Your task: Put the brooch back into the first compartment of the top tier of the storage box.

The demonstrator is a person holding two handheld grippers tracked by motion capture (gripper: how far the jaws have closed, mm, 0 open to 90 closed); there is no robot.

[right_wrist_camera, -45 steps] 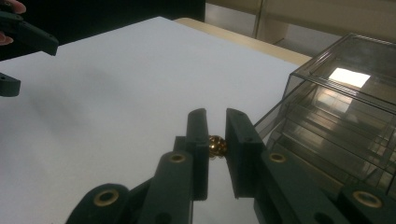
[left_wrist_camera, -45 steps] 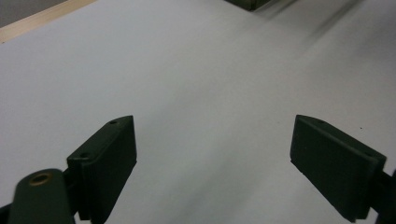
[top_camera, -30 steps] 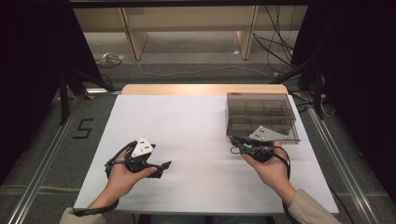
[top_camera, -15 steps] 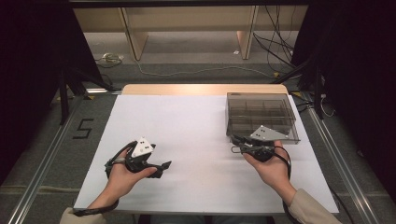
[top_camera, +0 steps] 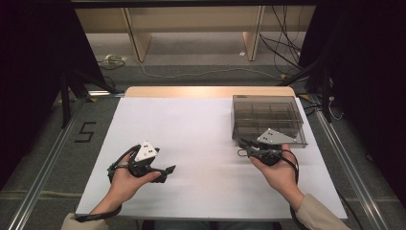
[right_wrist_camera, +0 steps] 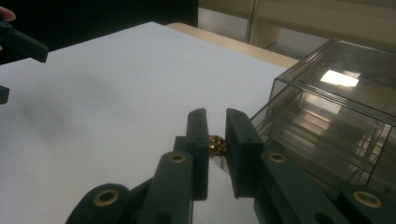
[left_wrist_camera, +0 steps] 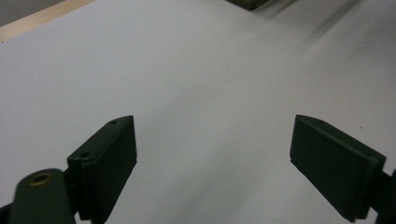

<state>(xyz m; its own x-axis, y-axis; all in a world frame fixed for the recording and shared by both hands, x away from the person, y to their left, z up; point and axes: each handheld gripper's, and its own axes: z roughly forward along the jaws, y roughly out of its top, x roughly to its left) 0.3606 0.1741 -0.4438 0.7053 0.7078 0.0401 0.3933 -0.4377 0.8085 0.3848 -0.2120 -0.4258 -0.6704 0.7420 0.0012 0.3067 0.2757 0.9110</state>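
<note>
In the left gripper view my left gripper (left_wrist_camera: 215,135) stands open, its two black jaws far apart over bare white table with nothing between them. The high view has it (top_camera: 166,170) in the person's left hand near the front left, pointing right. My right gripper (right_wrist_camera: 215,114) has its jaws almost together on a small gold bead (right_wrist_camera: 217,145) pinched low between the pads. From above, that gripper (top_camera: 243,143) sits in the right hand just in front of a clear smoky plastic compartment box (top_camera: 268,120), whose near wall (right_wrist_camera: 336,116) is to the right of the jaws.
A white sheet covers the table (top_camera: 201,129), with a strip of wood along the far edge. The box's corner (left_wrist_camera: 252,3) lies far ahead of the left jaws. Dark curtains, cables and metal rails flank the table.
</note>
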